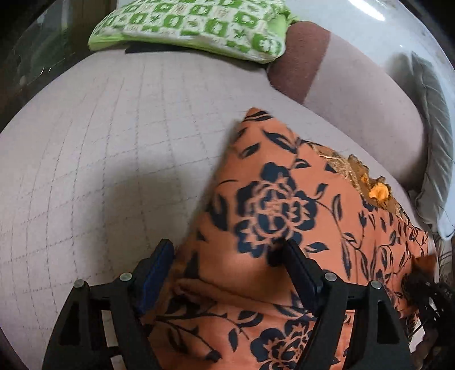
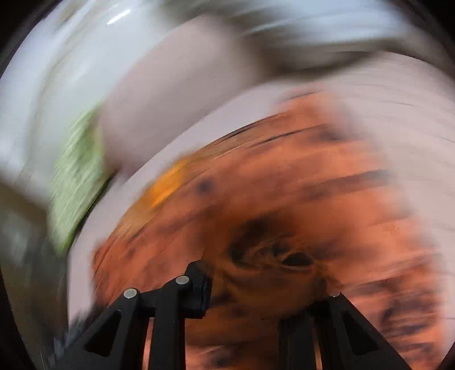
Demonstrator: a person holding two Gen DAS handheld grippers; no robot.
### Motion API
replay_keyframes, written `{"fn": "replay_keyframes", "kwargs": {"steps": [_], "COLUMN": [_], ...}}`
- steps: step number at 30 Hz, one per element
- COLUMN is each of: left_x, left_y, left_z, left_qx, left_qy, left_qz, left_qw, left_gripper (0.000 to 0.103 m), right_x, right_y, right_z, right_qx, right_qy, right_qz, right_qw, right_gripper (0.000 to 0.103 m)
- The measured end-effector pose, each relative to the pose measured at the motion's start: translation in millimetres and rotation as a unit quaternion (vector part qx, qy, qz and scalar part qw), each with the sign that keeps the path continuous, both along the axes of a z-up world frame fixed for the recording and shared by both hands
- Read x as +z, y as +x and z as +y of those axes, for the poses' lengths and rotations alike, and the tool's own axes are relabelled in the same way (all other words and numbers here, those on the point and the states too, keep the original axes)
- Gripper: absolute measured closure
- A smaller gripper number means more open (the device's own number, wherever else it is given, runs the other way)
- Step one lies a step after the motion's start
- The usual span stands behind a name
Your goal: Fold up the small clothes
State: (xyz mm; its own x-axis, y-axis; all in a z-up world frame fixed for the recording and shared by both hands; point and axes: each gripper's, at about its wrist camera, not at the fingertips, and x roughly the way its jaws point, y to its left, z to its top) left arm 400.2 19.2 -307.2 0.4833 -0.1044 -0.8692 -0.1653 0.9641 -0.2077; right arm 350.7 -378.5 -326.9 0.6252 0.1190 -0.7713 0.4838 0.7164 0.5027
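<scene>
An orange garment [image 1: 284, 216] with a black flower print lies on a pale quilted bed [image 1: 99, 148]; lace trim shows at its far right edge. My left gripper [image 1: 227, 250] is open, its fingers [image 1: 159, 264] apart over the garment's near left edge, with cloth bunched between them. The right wrist view is heavily motion-blurred: the same orange garment [image 2: 270, 199] fills it, and my right gripper [image 2: 256, 281] sits over the cloth. Its left finger [image 2: 199, 284] shows; the right one is partly hidden by cloth, so its grip is unclear.
A green and white patterned folded cloth [image 1: 193, 25] lies at the far edge of the bed. A brown and pale pillow [image 1: 341, 85] and a grey cushion [image 1: 435, 159] lie to the right.
</scene>
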Motion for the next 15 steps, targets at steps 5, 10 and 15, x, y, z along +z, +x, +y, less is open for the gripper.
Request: {"fn": "replay_keyframes", "kwargs": {"steps": [5,10,15], "left_x": [6,27,3], "left_y": [-9,-22,-15], "left_z": [4,0,-7], "left_qx": [0.011,-0.012,-0.026], "left_qy": [-0.014,0.006,0.039], "left_qz": [0.001,-0.037,0.018], "left_qw": [0.9998,0.9992,0.9987], "left_gripper": [0.024,0.024,0.024], "right_x": [18,27,-20], "right_y": [-51,-12,11], "right_z": [-61,0,12], "right_qx": [-0.13,0.033,0.067], "right_qy": [0.008,0.023,0.023], "right_qz": [-0.053,-0.091,0.009], "right_qw": [0.99,0.995,0.997], "right_gripper": [0.074,0.075,0.076]}}
